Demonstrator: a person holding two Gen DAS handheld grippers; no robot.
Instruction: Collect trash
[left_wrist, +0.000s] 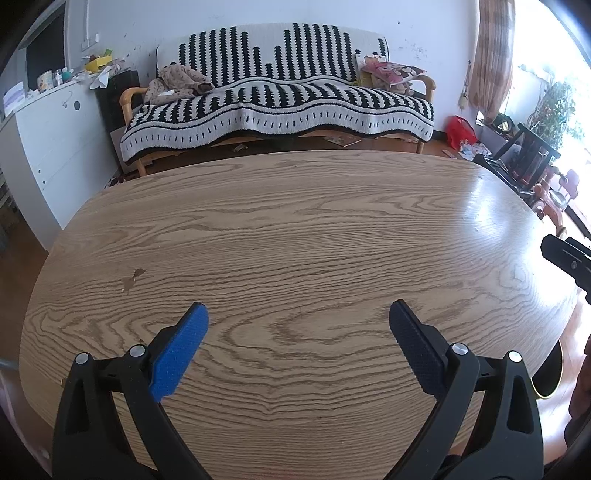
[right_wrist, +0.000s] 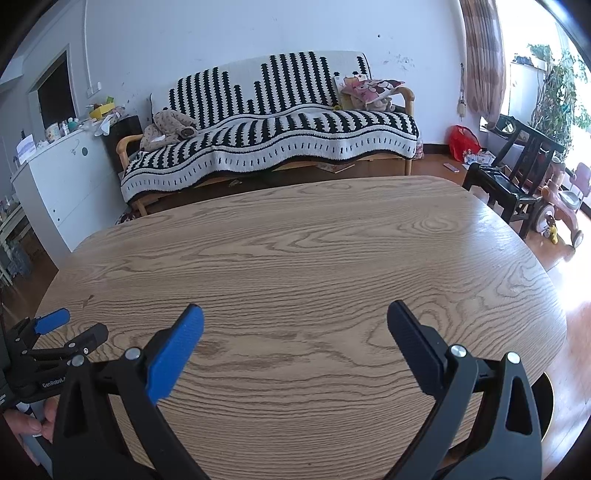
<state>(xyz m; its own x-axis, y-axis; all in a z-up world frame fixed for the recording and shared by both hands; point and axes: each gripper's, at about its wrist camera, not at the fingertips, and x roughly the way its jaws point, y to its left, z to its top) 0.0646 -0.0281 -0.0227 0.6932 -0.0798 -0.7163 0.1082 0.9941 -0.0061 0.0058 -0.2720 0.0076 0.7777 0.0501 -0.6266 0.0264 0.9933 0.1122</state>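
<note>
both grippers hanging over a bare wooden table

so the left gripper (left_wrist: 298, 310) is hovering over the oval wood-grain table (left_wrist: 295, 229), its two fingers spread wide with nothing between them. one finger has a bright blue ribbed pad (left_wrist: 181, 354), the other a dark navy ribbed pad (left_wrist: 415, 347). the right gripper (right_wrist: 294, 312) is the same deal: black plastic frame, blue pad on one side, dark pad on the other, fingers well apart and gripping nothing, also above the tabletop. in the right wrist view the left gripper pokes in at the lower left edge, with a bit of the person's hand (right_wrist: 31, 428) wrapped round its handle.

as for the trash, i honestly can't spot any on the table from either camera, just wood grain and a small darker mark (left_wrist: 133, 278) on the surface.

past the far edge of the table there's a wooden-framed sofa with a black and white striped knitted throw (left_wrist: 280, 96), with a crumpled beige garment (left_wrist: 177, 83) at one end and a pink cartoon cushion (left_wrist: 391, 72) at the other. a white cabinet (left_wrist: 55, 129) sits off to the left, a red plastic bag (left_wrist: 460, 131) is on the floor near the checked curtain (left_wrist: 493, 55), and a dark wooden chair (right_wrist: 506, 177) stands by the bright window.
</note>
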